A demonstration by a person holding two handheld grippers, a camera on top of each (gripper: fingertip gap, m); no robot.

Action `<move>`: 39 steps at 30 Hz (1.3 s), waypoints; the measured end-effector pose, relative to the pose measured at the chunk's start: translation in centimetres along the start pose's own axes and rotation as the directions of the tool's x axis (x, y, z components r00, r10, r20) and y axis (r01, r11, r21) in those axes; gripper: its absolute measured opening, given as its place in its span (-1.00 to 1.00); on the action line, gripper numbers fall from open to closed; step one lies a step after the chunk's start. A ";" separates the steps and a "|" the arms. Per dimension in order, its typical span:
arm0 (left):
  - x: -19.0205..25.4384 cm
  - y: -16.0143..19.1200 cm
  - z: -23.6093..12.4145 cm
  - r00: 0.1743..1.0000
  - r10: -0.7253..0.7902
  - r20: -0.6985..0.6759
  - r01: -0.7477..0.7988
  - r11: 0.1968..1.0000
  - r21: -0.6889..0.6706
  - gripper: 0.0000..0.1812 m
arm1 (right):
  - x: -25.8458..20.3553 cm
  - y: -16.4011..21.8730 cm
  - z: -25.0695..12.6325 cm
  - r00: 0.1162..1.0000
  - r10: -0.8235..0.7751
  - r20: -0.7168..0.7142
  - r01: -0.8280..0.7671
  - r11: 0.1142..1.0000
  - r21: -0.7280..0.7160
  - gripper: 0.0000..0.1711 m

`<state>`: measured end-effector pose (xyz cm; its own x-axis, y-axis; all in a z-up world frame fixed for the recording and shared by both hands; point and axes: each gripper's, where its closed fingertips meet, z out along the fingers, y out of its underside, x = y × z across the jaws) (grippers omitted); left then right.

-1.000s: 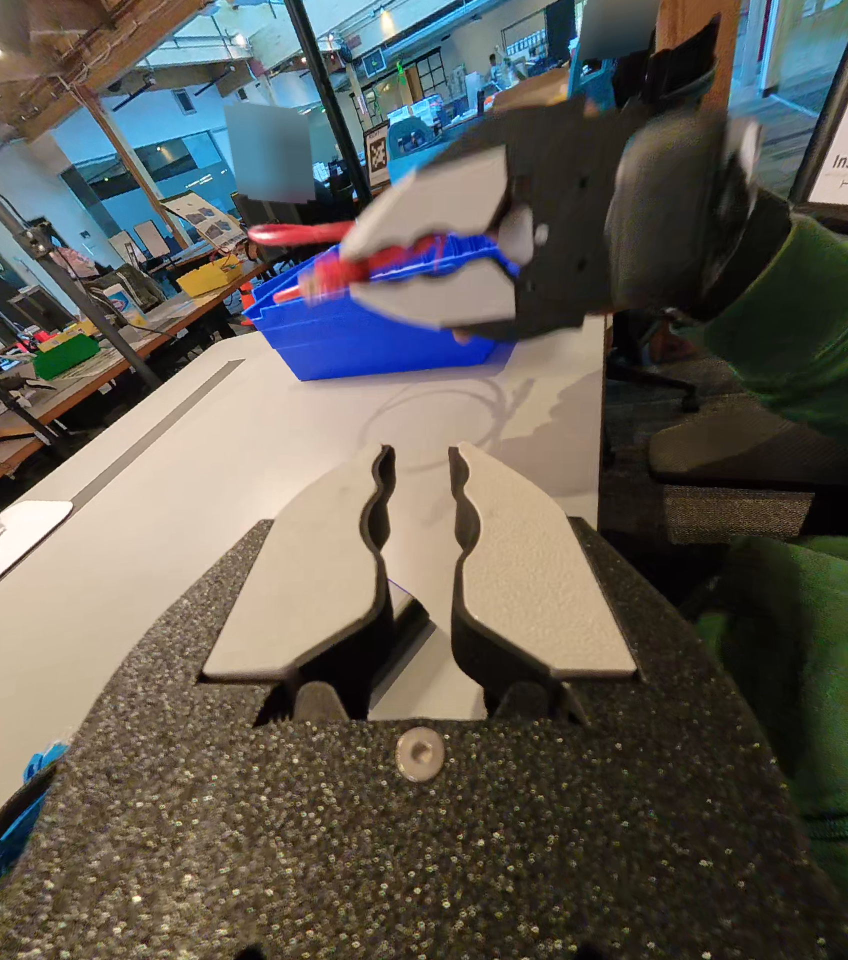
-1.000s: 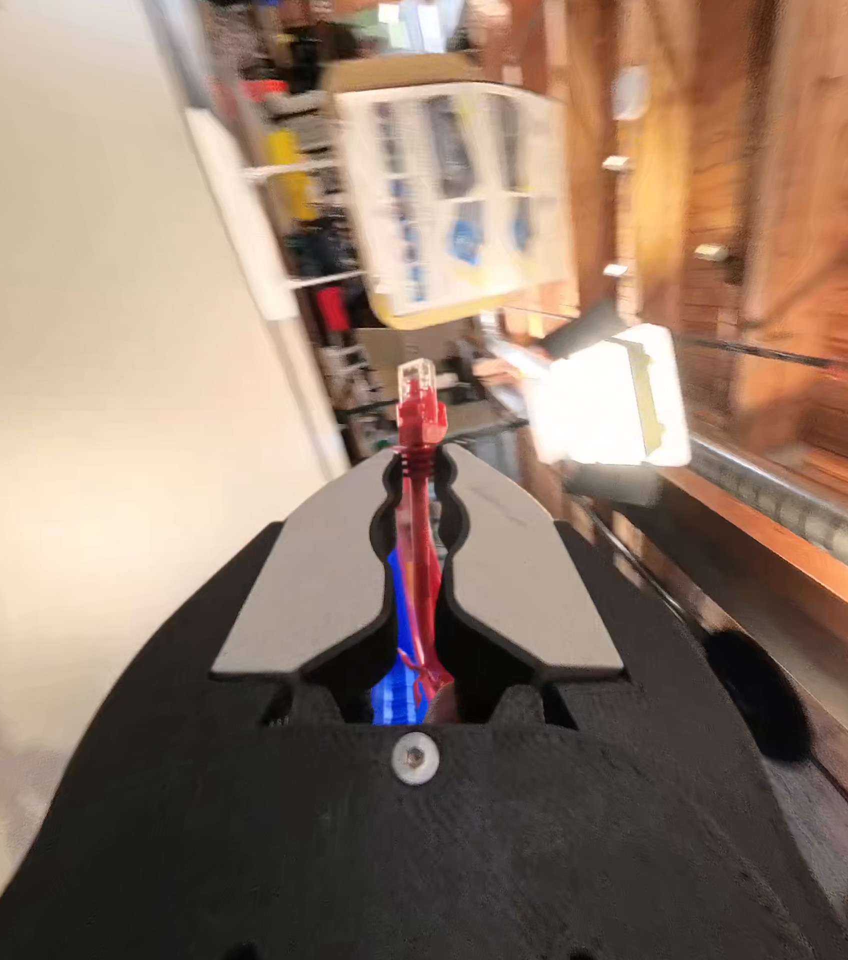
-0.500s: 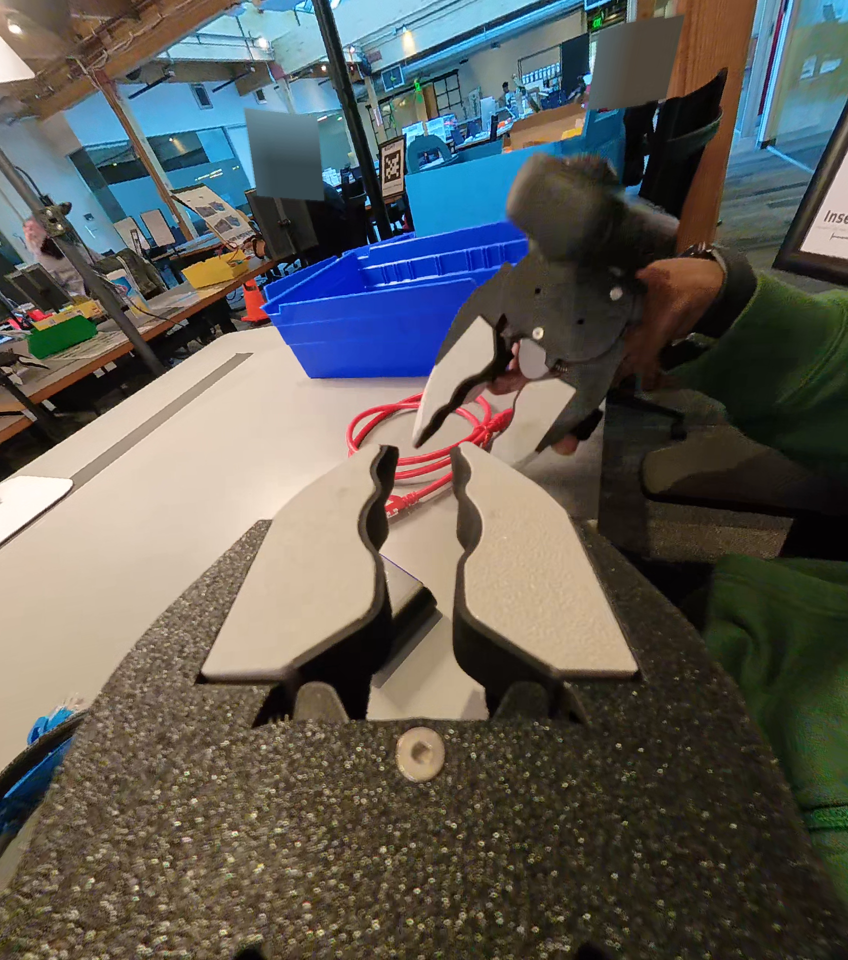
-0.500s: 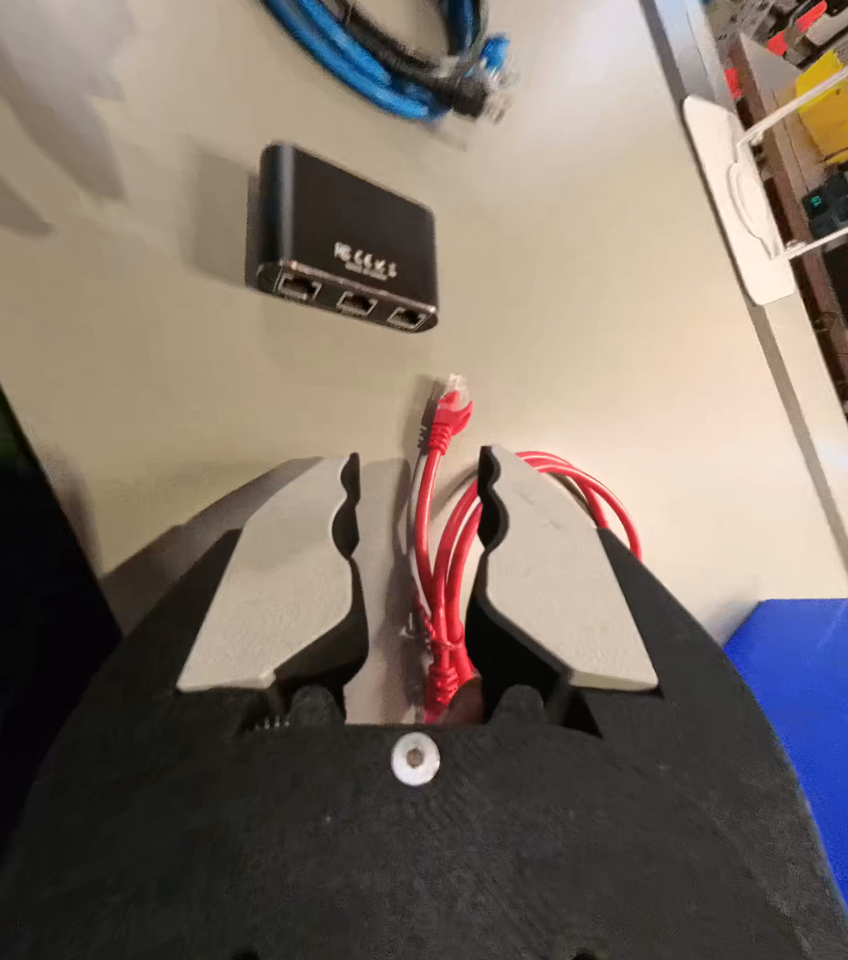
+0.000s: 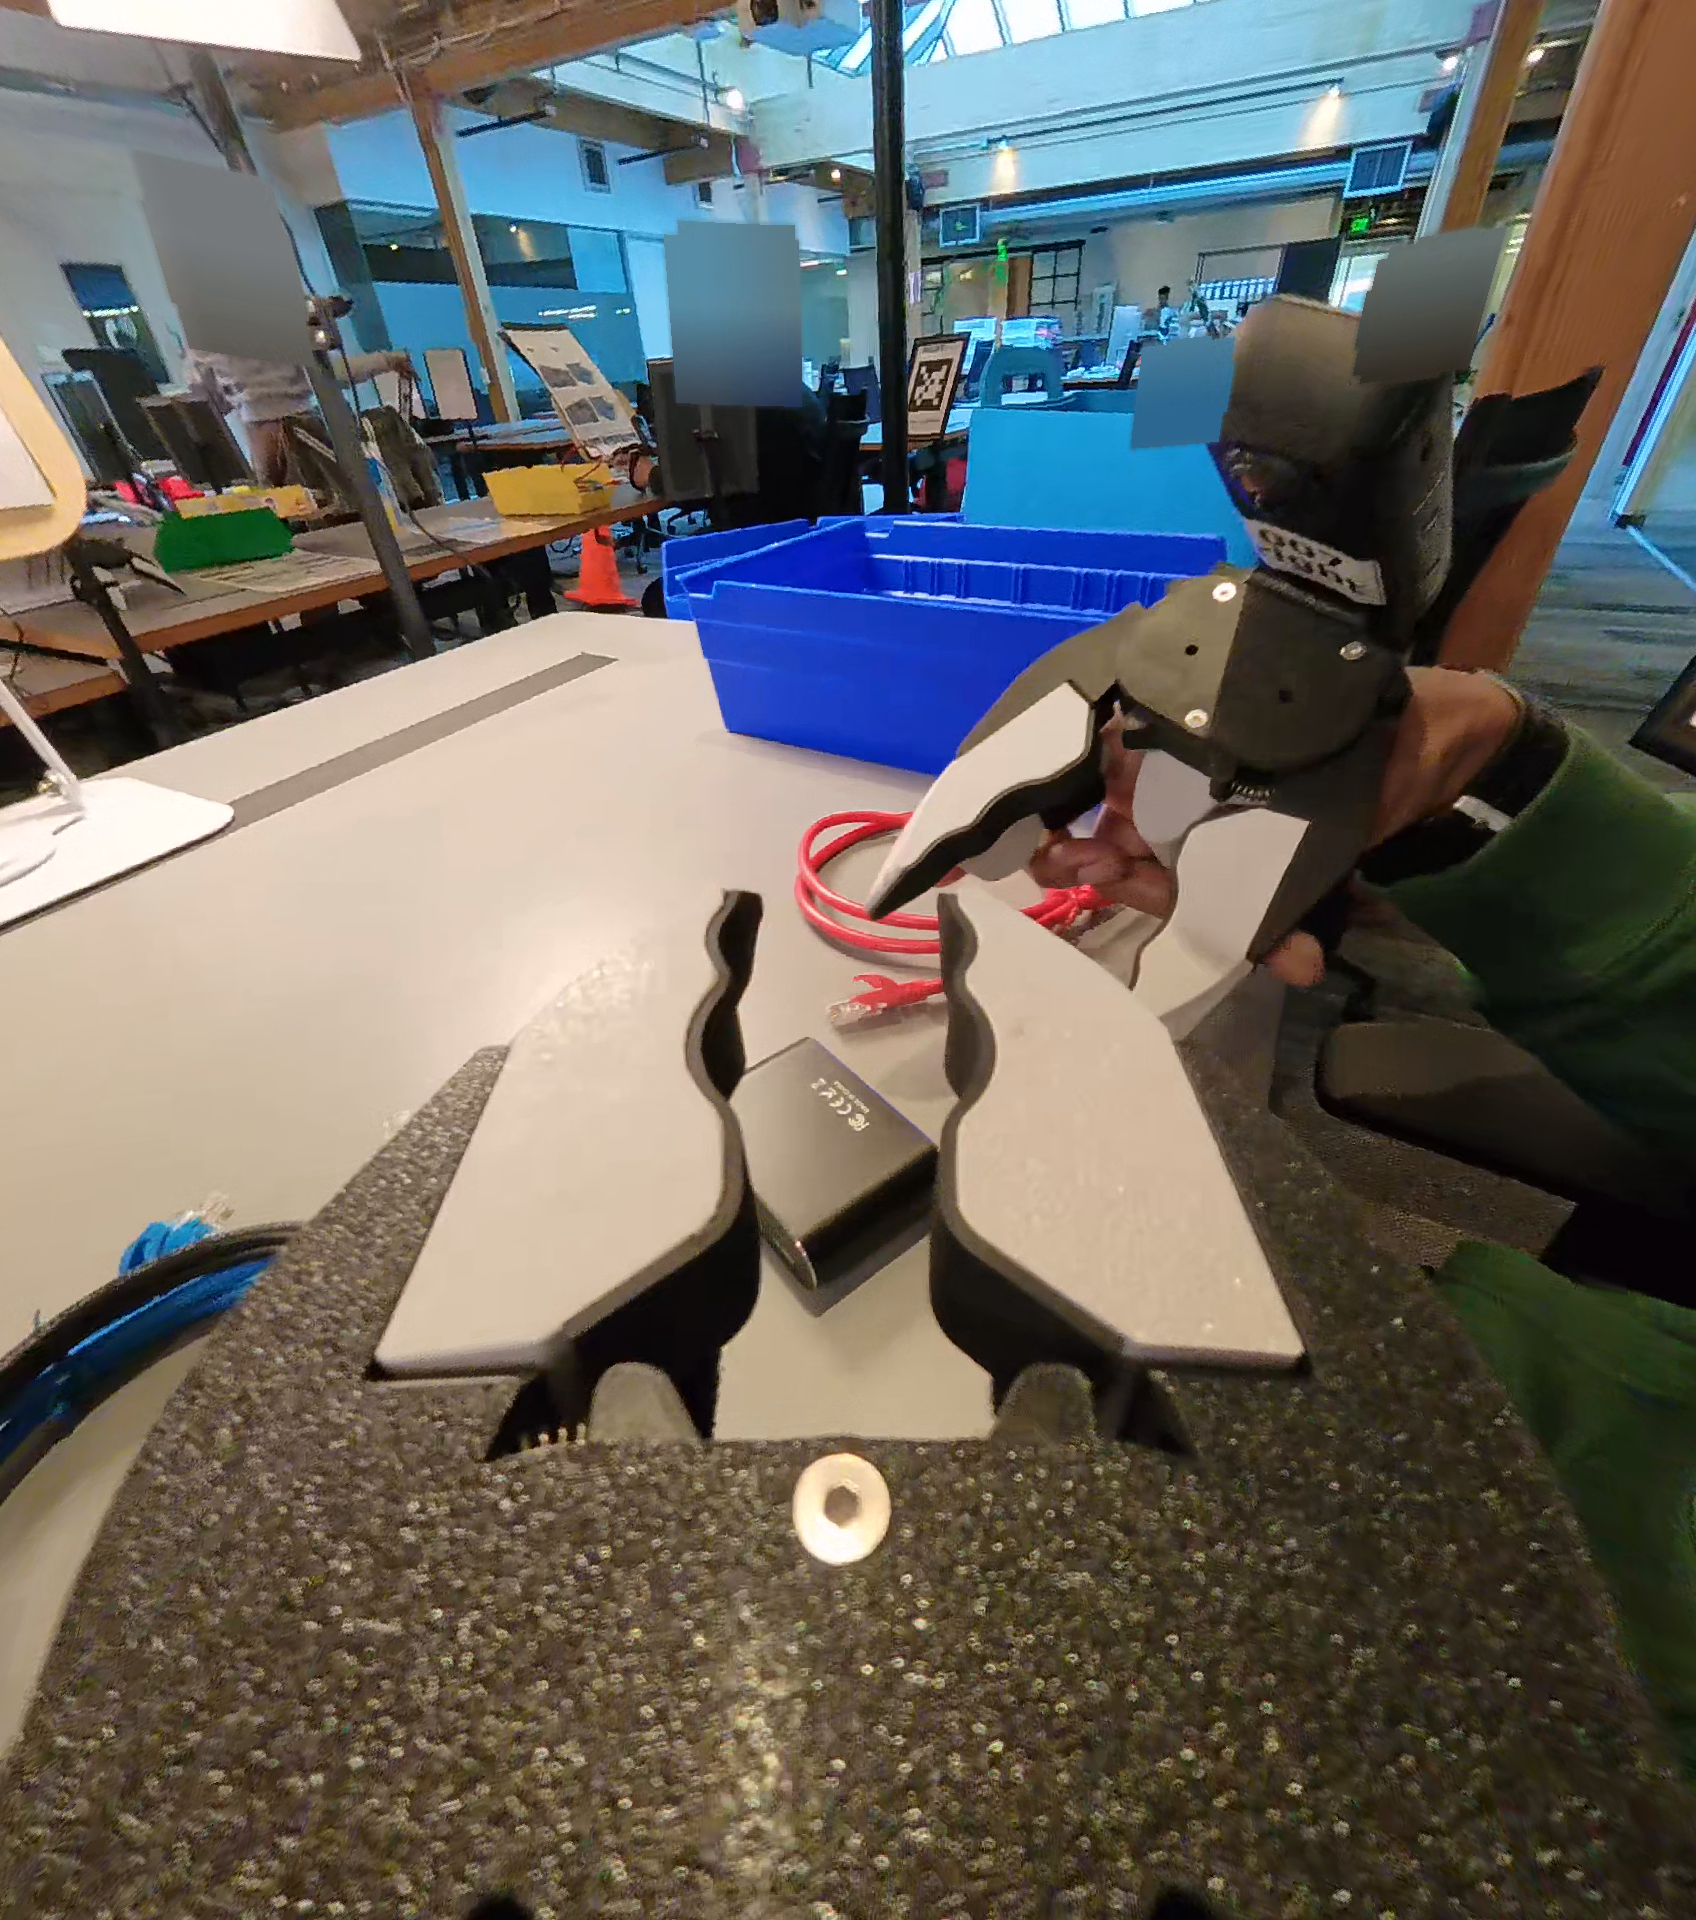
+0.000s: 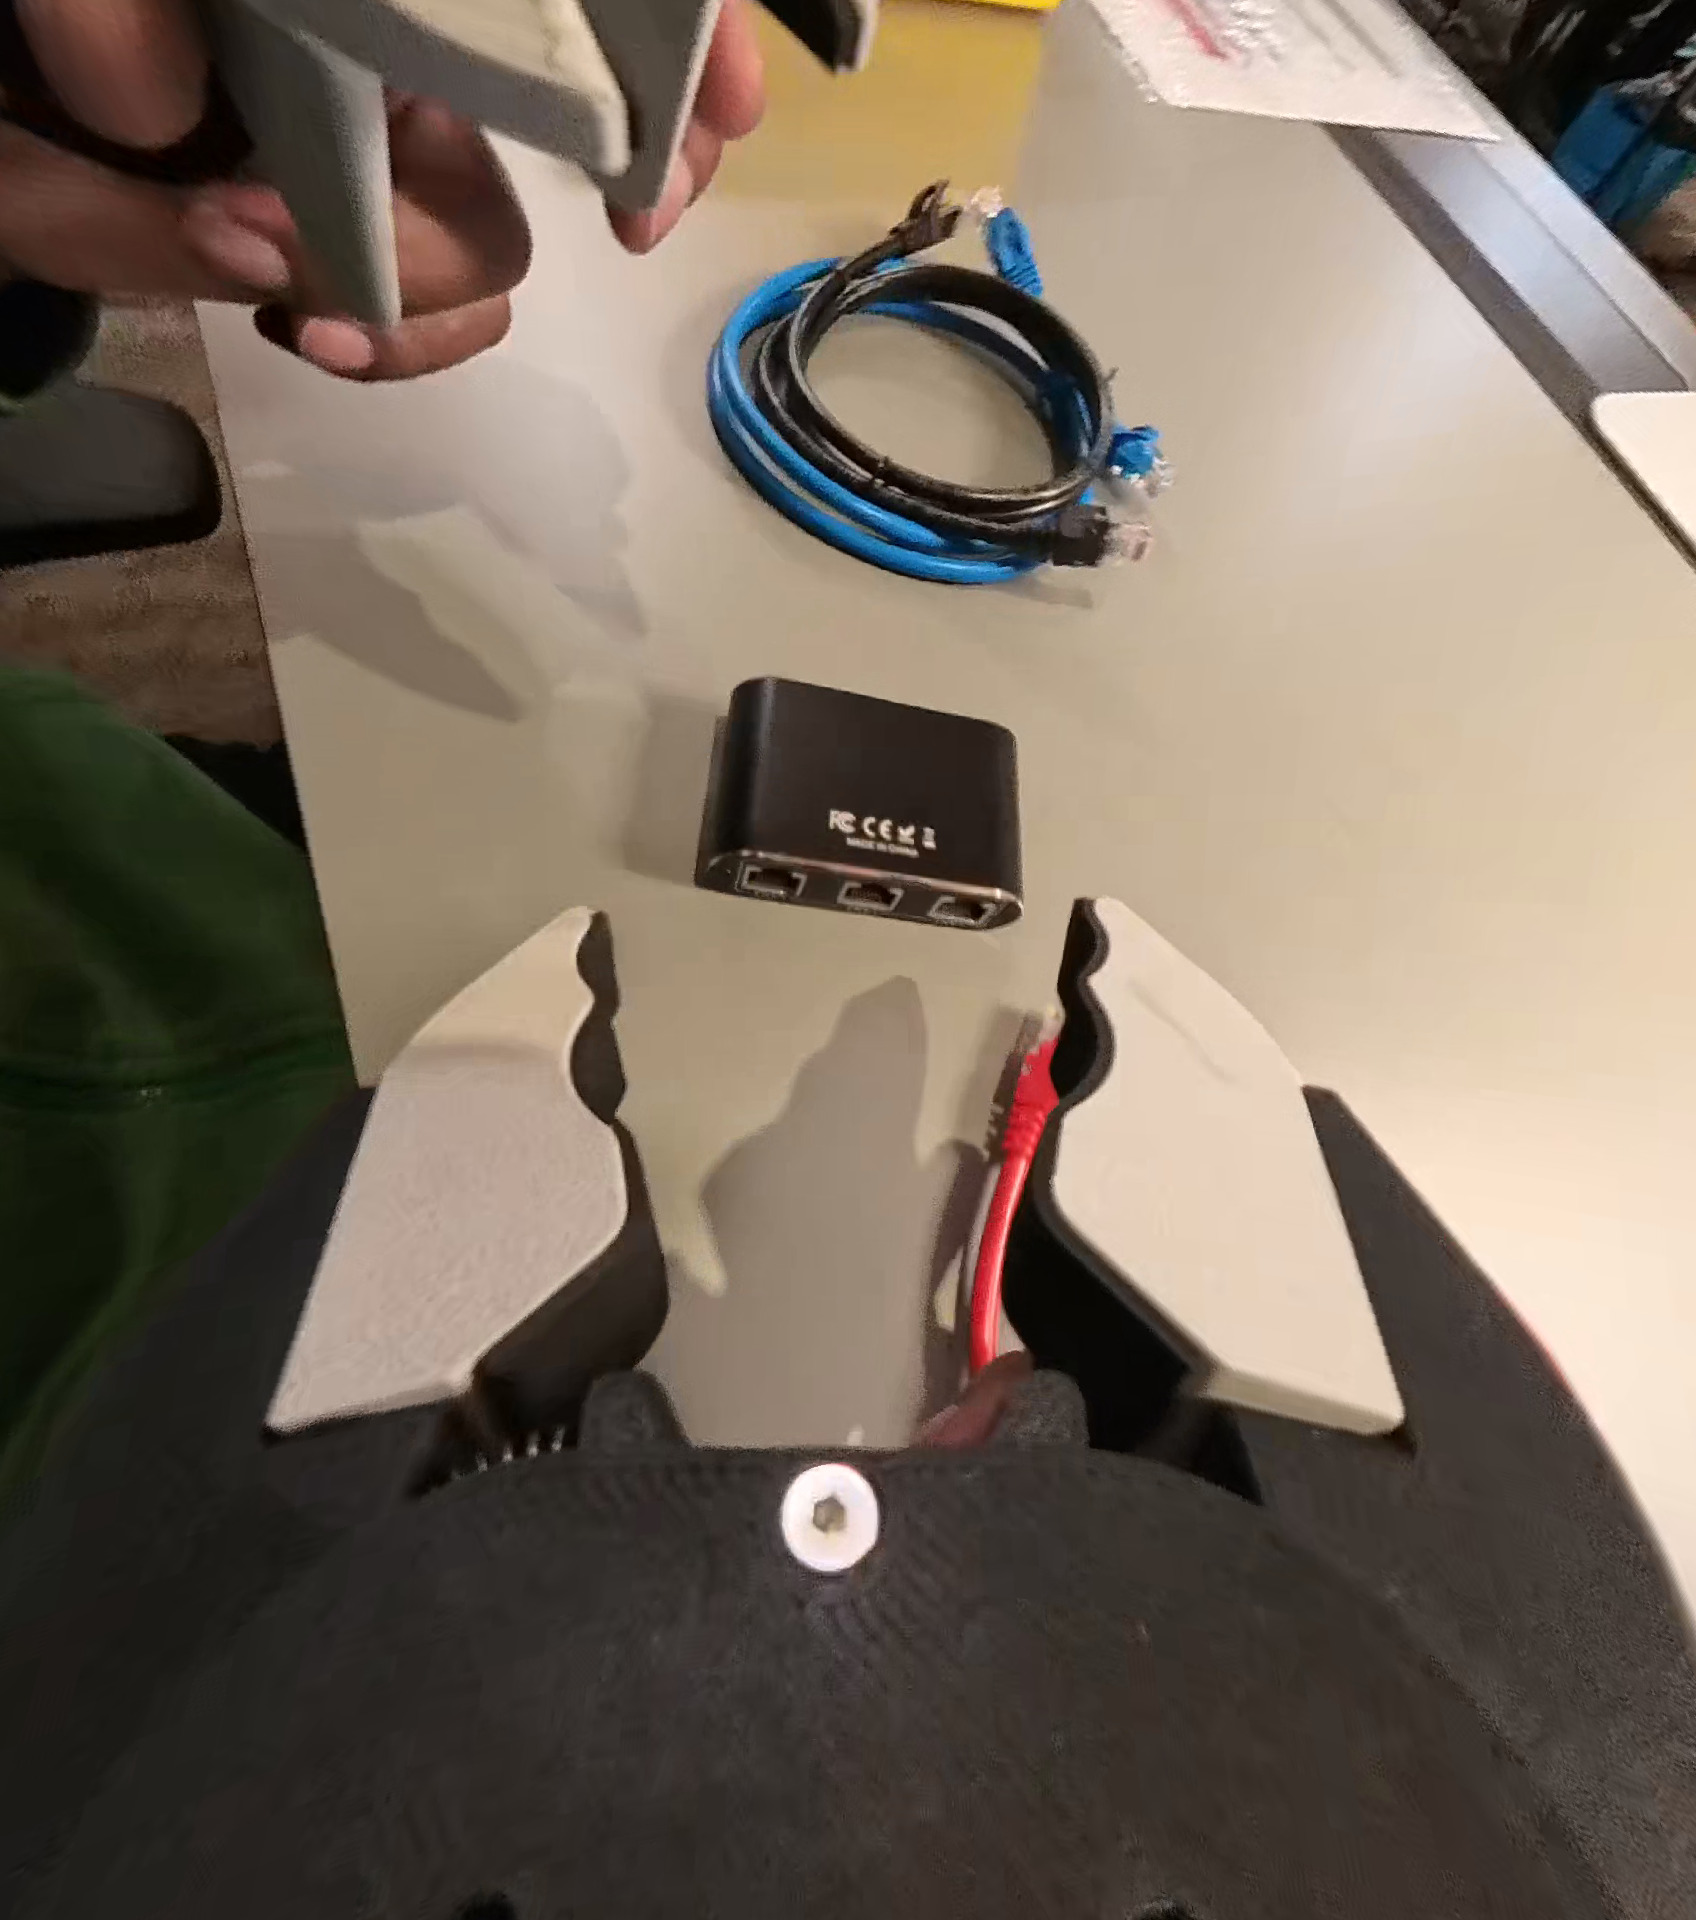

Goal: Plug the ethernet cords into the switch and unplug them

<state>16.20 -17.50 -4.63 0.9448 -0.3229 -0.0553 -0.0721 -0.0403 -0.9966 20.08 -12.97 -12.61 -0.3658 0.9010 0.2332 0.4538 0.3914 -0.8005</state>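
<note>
Pale grey flat counter (image 6: 1343, 831) — carries everything. Blue plastic bin (image 5: 885, 634) at far edge, nothing visible inside. Left tongs (image 5: 844, 935) part open, empty, straddling small black three-port switch (image 6: 859, 800), likely to steady it. Right tongs (image 6: 839, 920) wide open, empty, facing ports. Coiled red ethernet cord (image 5: 849, 904) lies loose — plug (image 6: 1031, 1081) near switch. Blue and black coiled cords (image 6: 911, 416) beyond, unplugged.

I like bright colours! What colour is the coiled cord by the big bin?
Red coiled ethernet cord, best seen in the left wrist view.
</note>
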 end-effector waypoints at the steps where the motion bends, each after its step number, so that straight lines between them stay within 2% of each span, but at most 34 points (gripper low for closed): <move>1: -0.2 0.1 -0.1 1.000 -0.010 0.002 0.010 1.000 -0.003 -0.61 | -0.1 -0.2 0.5 1.000 -0.023 0.016 0.023 1.000 -0.017 -0.01; 6: -1.0 0.4 -0.7 0.998 -0.052 0.029 0.053 0.998 -0.017 -0.61 | -1.0 0.2 4.3 0.990 0.060 0.126 -0.037 0.983 -0.179 0.11; 8: -1.0 0.4 -0.9 0.998 -0.050 0.032 0.050 0.998 -0.023 -0.61 | -1.0 1.1 5.6 0.990 0.089 0.112 -0.057 0.965 -0.257 0.22; 12: -1.0 0.4 -1.0 0.998 -0.061 0.034 0.062 0.998 -0.027 -0.61 | 0.6 2.2 6.7 0.984 0.160 0.077 -0.128 0.938 -0.323 0.31; 14: -0.9 0.5 -1.0 0.998 -0.063 0.028 0.064 0.997 -0.032 -0.61 | 0.7 2.2 6.9 0.980 0.162 0.115 -0.117 0.939 -0.323 0.34; 18: -0.7 0.9 -0.8 0.998 -0.067 0.022 0.068 0.997 -0.046 -0.61 | -0.3 2.0 7.2 0.963 0.136 0.233 -0.053 0.941 -0.334 0.24; 21: -0.5 1.0 -0.6 0.997 -0.072 0.013 0.072 0.996 -0.055 -0.60 | 0.2 1.8 7.3 0.960 0.124 0.250 -0.028 0.934 -0.357 0.04; 23: -0.5 1.1 -0.6 0.998 -0.065 0.016 0.066 0.996 -0.065 -0.60 | 0.4 1.8 7.3 0.965 0.132 0.226 -0.038 0.925 -0.379 0.03; 25: -0.6 1.1 -0.6 0.997 -0.069 0.019 0.070 0.995 -0.070 -0.60 | 0.6 1.6 7.1 0.978 0.086 0.190 -0.016 0.940 -0.342 0.03; 31: -1.4 2.7 0.0 0.981 -0.189 0.050 0.194 0.975 -0.109 -0.58 | 2.5 0.6 5.6 0.983 -0.160 -0.088 0.142 0.972 -0.186 0.02; 35: -1.8 3.5 0.7 0.954 -0.296 0.055 0.300 0.946 -0.120 -0.47 | 2.2 -2.0 4.3 0.912 -0.329 -0.245 0.337 0.941 -0.009 0.02; 39: -1.0 2.4 1.0 0.908 -0.417 -0.049 0.413 0.908 -0.073 -0.26 | 0.3 -4.8 2.8 0.803 -0.497 -0.330 0.548 0.832 0.081 0.02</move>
<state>15.40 -16.37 -7.05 0.8721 -0.3224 0.3681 0.3011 -0.2394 -0.9231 15.47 -15.14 -10.23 -0.2507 0.5906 0.7671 0.1114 0.8047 -0.5831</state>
